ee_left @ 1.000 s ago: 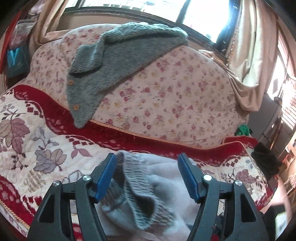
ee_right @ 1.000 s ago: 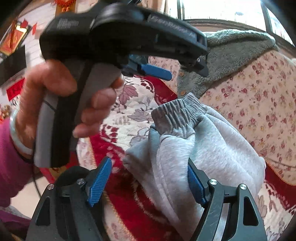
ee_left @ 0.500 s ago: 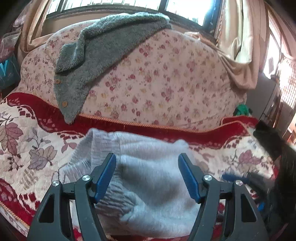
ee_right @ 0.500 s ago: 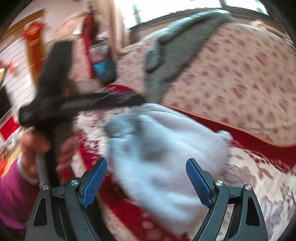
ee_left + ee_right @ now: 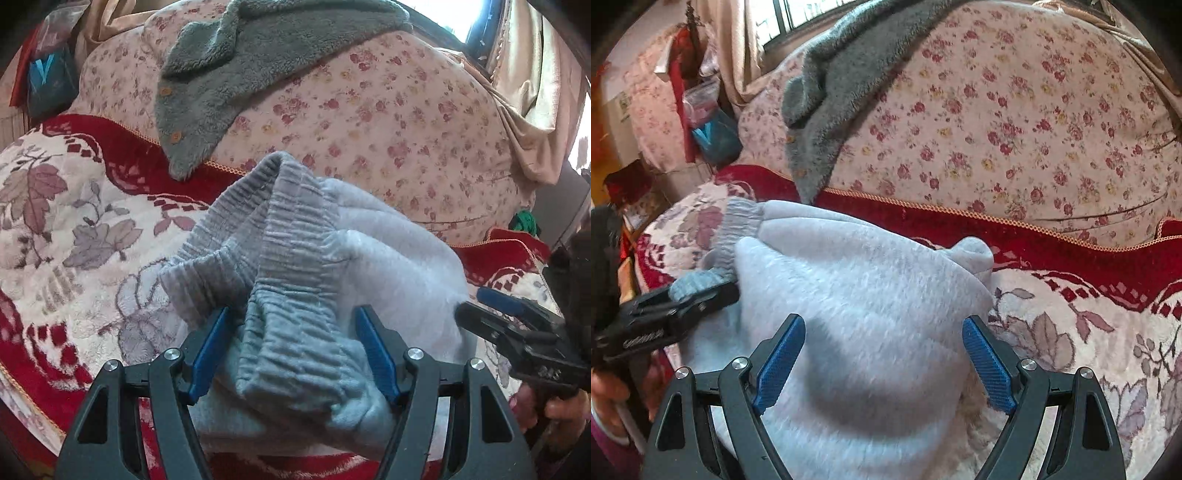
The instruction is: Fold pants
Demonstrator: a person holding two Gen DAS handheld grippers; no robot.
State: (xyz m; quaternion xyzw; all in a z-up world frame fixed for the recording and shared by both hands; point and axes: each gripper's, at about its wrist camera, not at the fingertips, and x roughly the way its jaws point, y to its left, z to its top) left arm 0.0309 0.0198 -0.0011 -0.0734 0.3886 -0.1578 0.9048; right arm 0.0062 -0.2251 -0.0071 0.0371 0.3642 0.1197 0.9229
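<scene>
Grey pants (image 5: 857, 295), bundled on the sofa seat (image 5: 1071, 332) for folding: left tool (image 5: 295, 354) straddles the waistband (image 5: 291, 258), jaws parted; right tool (image 5: 882, 358) wide, holding nothing.

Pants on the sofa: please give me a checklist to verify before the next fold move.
1. Pants lying flat: not ok, bunched in a heap.
2. Waistband reachable: ok, on top, between left tongs.
3. Left tongs closed on waistband: not ok, open around it.
4. Right tongs free: ok, jaws just opened, pants under them unpinched.
5. Grey fleece apart from pants: ok, draped on backrest.
6. Leg ends located: cannot tell.
</scene>
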